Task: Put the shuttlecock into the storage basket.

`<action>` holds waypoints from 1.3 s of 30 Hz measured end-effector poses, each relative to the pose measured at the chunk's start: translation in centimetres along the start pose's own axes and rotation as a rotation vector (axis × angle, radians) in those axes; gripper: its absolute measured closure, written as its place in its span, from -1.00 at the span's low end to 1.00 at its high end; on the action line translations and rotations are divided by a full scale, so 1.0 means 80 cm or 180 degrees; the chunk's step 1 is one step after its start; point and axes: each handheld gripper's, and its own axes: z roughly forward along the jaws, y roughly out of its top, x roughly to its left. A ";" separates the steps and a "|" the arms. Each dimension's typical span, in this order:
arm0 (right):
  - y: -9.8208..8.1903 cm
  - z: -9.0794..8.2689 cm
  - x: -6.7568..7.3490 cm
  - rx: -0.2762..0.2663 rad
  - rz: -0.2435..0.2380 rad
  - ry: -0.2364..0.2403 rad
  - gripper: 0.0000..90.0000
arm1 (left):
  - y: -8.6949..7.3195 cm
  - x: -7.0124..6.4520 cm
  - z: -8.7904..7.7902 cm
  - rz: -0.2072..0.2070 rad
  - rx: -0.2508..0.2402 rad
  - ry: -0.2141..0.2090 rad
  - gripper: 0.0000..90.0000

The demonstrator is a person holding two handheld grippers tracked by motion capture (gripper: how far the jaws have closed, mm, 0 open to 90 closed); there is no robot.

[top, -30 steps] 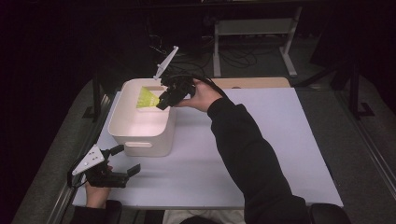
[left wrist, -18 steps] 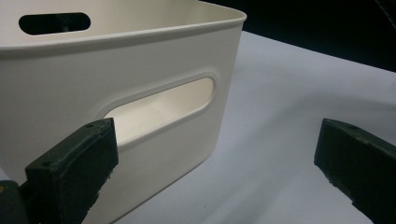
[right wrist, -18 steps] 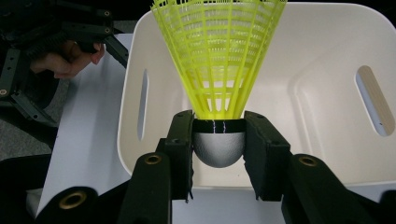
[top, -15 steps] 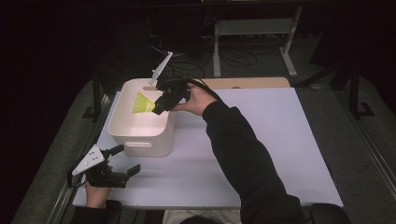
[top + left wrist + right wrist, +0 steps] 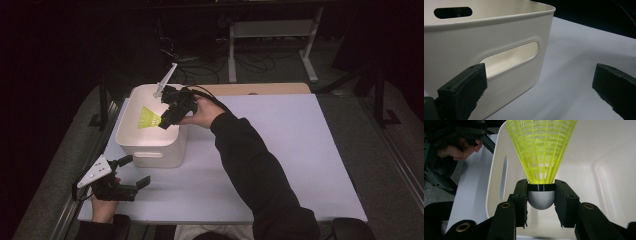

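A: Where is the shuttlecock (image 5: 541, 157)?
B: Clamped by its cork in the right gripper (image 5: 541, 201) jaws, above the white bin (image 5: 131, 142), desk's ten o'clock.
A: The left gripper (image 5: 134, 172)?
B: Jaws wide apart, holding nothing, at seven o'clock.

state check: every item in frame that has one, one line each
shuttlecock: yellow skirt, clamped at its white cork, held over the bin's inside, not yet released
bin: white, upright on the table, open top, nothing seen lying inside
right gripper: shut on the cork
left gripper: open, nothing between the jaws, beside the bin's near handle cutout
table: white top, bin standing on it
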 end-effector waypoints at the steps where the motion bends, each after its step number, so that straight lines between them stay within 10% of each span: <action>1: 0.000 0.002 0.000 0.0004 0.0003 0.0011 0.40 | 0.000 0.000 0.000 0.0000 -0.0001 0.0000 -1.00; 15: -0.002 0.017 0.001 0.0056 0.0019 0.0077 0.36 | 0.000 0.000 0.000 -0.0001 -0.0001 -0.0001 -1.00; 39: -0.008 -0.012 0.005 -0.0100 0.0287 -0.0260 -0.87 | 0.000 0.000 0.000 -0.0004 -0.0001 0.0001 -1.00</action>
